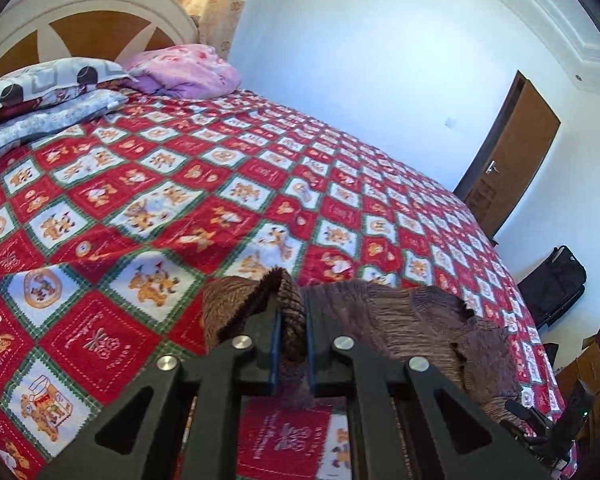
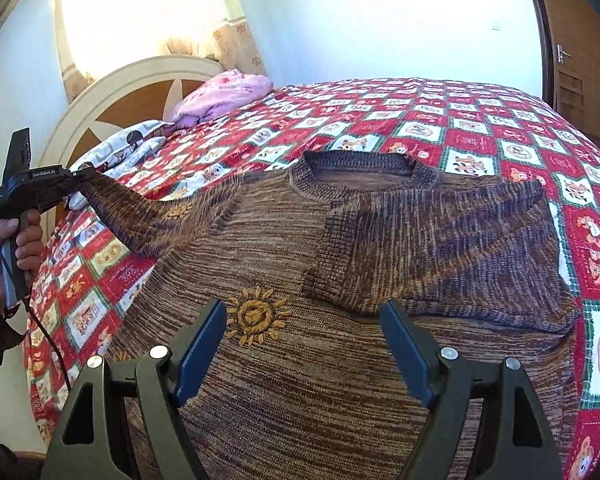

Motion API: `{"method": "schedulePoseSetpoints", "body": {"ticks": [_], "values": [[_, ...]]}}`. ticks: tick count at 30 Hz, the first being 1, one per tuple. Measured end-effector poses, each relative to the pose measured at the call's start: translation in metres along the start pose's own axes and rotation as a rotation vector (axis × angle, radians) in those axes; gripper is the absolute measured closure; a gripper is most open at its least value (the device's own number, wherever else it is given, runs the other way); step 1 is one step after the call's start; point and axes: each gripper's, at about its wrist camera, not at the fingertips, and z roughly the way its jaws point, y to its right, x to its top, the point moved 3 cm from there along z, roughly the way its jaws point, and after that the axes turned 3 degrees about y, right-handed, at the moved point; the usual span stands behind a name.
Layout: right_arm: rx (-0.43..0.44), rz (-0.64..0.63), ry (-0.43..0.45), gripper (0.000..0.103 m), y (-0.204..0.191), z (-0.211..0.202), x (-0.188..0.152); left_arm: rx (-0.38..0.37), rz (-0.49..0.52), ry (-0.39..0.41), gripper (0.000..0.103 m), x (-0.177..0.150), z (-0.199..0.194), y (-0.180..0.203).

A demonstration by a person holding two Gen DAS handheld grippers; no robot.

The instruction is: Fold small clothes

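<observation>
On bed (image 2: pixel 480 128): one sweater (image 2: pixel 300 240), maybe two pillows (image 1: pixel 40 96).

The sweater (image 2: pixel 300 248) is knitted in mixed brown, tan and dark streaks, with a yellow-gold sun motif (image 2: pixel 256 316) sewn on the front; its folded sleeve (image 2: pixel 452 248) looks more purple-brown. The bedspread (image 1: pixel 220 184) has a pattern of red and white squares with green borders, and the white squares carry orange-brown cartoon figures (perhaps bears, the view is too distorted to be sure). The pillows (image 1: pixel 40 100) are grey-blue with dark round shapes, and the bundle (image 1: pixel 184 70) beside them is pink-lilac. The headboard (image 1: pixel 88 24) is cream and brown. The gripper pads (image 2: pixel 198 354) are blue on black frames.
</observation>
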Motion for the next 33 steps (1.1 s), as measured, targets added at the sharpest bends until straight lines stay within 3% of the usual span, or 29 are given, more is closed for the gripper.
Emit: {"method": "schedulePoseSetpoints", "body": {"ticks": [14,33], "values": [[0.010,0.052,0.001,0.023,0.018,-0.020,-0.008,-0.141,0.102,0.008,0.093,0.003,-0.009,0.105],[-0.031,0.150,0.014,0.023,0.063,-0.038,-0.034,-0.228,0.222,-0.119,0.093,-0.049,0.050,0.227]]}}
